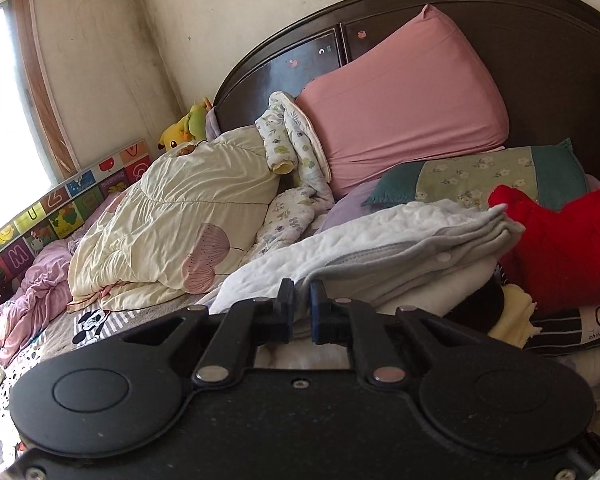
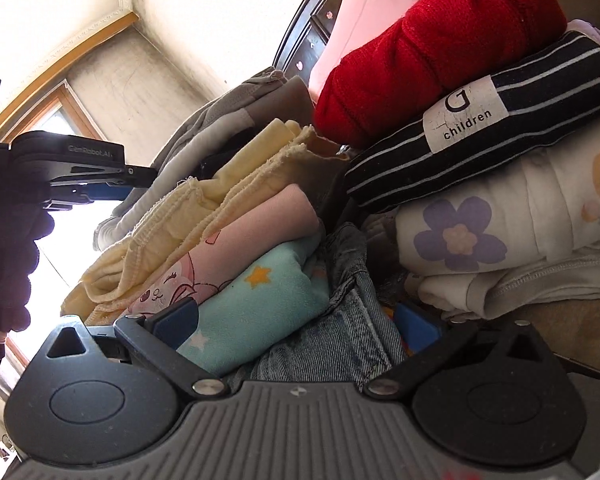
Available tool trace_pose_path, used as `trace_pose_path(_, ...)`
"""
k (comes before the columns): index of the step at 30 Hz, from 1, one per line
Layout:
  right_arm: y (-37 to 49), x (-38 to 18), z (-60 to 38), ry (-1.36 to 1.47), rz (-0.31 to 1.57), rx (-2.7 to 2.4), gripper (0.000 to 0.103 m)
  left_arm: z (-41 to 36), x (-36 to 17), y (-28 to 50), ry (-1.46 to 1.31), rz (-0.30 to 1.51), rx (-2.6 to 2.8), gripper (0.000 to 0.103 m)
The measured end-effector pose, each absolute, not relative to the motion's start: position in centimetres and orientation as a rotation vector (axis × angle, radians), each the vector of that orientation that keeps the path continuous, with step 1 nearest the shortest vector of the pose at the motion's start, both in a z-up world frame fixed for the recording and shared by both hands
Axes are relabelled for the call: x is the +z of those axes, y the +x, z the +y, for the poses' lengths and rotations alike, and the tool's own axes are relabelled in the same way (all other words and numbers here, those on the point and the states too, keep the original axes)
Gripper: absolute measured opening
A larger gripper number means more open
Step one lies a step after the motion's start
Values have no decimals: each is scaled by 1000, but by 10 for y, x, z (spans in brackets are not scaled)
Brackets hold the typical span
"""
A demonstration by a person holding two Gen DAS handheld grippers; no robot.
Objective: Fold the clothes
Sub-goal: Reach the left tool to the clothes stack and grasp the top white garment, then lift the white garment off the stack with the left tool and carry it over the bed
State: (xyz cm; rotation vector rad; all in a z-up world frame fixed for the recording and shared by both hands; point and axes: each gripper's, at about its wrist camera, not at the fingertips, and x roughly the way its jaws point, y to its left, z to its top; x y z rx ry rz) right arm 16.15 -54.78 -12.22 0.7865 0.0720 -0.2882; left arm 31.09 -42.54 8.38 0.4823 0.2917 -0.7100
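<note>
My left gripper (image 1: 302,304) is nearly shut with a narrow gap, empty, just in front of a folded grey-and-white garment (image 1: 388,248) on the bed. It also shows from the side in the right wrist view (image 2: 112,184). My right gripper (image 2: 296,326) is wide open, its blue pads (image 2: 176,320) either side of a folded teal star garment (image 2: 260,304) and blue jeans (image 2: 340,328). Stacked around are a cream garment (image 2: 188,224), a pink one (image 2: 244,236), a red knit (image 2: 440,36), a striped "children" garment (image 2: 480,120) and a white flower-print one (image 2: 500,224).
A dark wooden headboard (image 1: 540,40) stands behind a pink pillow (image 1: 404,104) and a green floral pillow (image 1: 484,176). A crumpled cream quilt (image 1: 172,216) lies at the left. An alphabet bumper (image 1: 60,208) and a window (image 1: 4,92) run along the left wall.
</note>
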Motion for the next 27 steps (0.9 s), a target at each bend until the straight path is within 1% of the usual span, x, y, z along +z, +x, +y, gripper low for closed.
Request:
trace_pose_path(3,162,-122,-547,778,84,-281,103,-414,96,297,459,239,-691,3)
trace_pose_path(7,161,-122,-546,782,88,-281,103,-384,132,277,377,122,-619,2)
trace_pose_path(12,158,-119,-543,782,71,-284,103,-323,187,248,266,-26,-507,2)
trace_pose_path(17,153,-115,-533,771,54,-282,103,-252,222,213,224,-152,-356,2)
trace_pose_path(22,145,-111,-520,729,43,-293,103,-178,244,187,195,-200,-226,2)
trace_pose_path(27,123,-100,-500,651,-45,-278,103,-128,241,176,217,-177,-145,2)
